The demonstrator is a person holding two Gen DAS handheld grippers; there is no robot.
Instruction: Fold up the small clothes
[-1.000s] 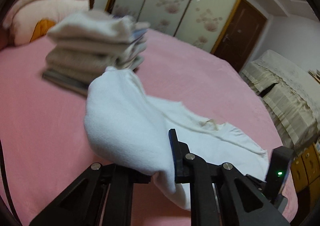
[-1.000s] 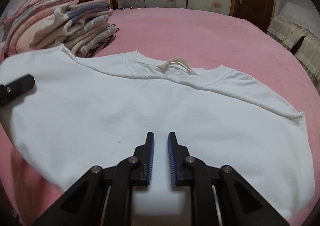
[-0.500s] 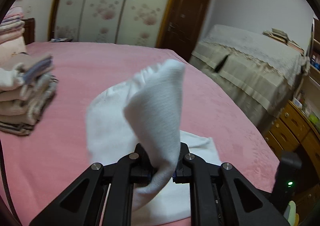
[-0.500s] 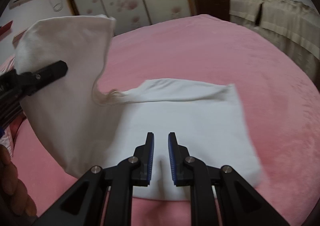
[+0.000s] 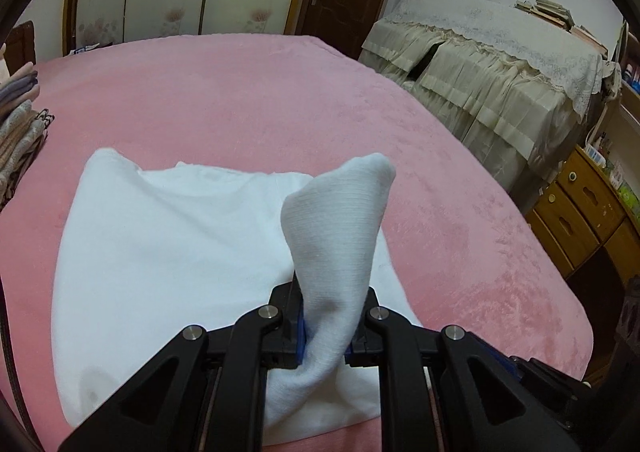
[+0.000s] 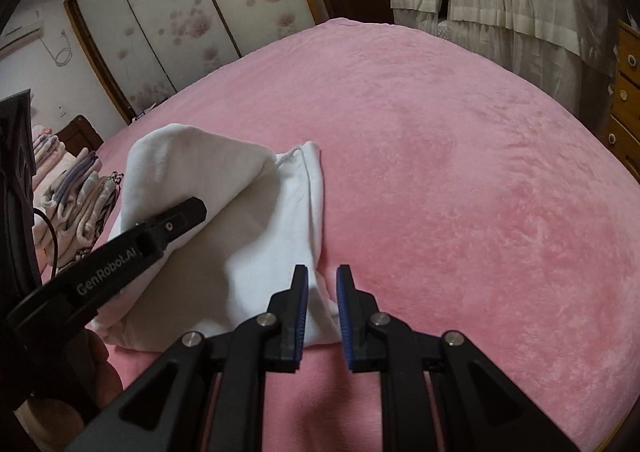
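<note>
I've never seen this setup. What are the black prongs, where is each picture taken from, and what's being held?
There is no robot here. A person holds a two-finger gripper in each hand, and a fisheye camera on each looks forward along its fingers, so the prongs are the fingers themselves.

The left wrist view shows the left gripper shut on a raised fold of a white garment. The garment lies on a pink bed cover.

In the right wrist view, the right gripper has the garment's corner between its nearly closed jaws. Whether it is pinching the corner is unclear.

A stack of folded clothes sits at the left.
</note>
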